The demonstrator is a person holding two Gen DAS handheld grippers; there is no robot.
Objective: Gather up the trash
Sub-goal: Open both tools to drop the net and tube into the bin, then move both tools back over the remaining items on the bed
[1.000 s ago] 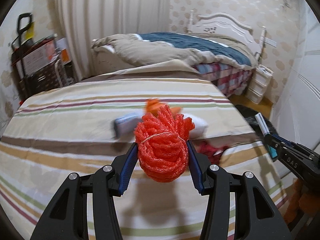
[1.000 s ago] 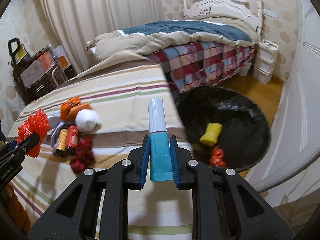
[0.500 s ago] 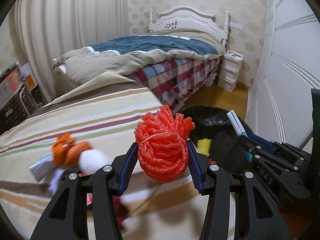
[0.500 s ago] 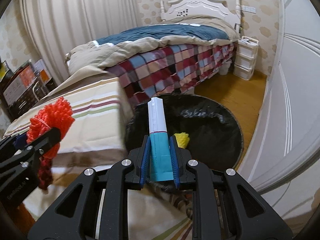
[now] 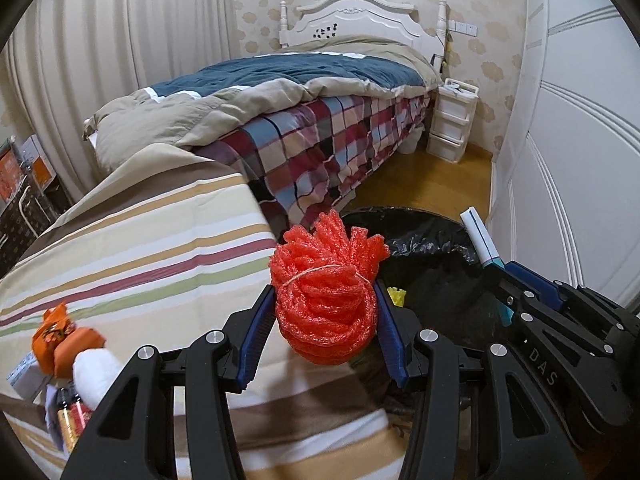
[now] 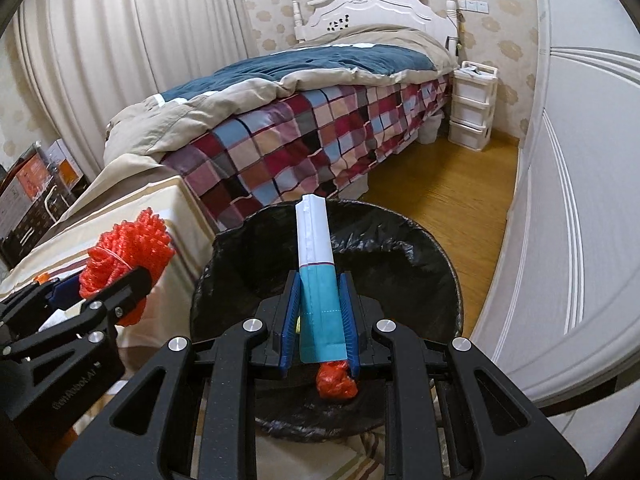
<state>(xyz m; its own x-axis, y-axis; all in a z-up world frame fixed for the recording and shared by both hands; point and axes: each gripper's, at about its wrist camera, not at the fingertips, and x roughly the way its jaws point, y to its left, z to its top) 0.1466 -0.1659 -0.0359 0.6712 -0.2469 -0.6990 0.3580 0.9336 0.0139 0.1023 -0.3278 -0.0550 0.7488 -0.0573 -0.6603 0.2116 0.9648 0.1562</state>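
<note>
Bedroom floor beside a striped cover (image 5: pixel 132 256) holds a black-lined trash bin (image 6: pixel 400 252). Above its opening, the right gripper (image 6: pixel 319 320) is clamped on a white-and-teal tube (image 6: pixel 316 264), whose long axis runs forward along the fingers, white end pointing away over the bin. At the cover's edge next to the bin, the left gripper (image 5: pixel 326 332) squeezes a red foam net bundle (image 5: pixel 324 300), frayed end up.

We see a bedroom: a bed (image 6: pixel 320 92) with a white headboard (image 6: pixel 372 8) at twelve o'clock, pale curtains (image 6: pixel 104 60) at ten, a white drawer unit (image 6: pixel 474 108) at one, wood floor (image 6: pixel 452 192) beneath, patterned wallpaper (image 5: pixel 256 8) behind.
</note>
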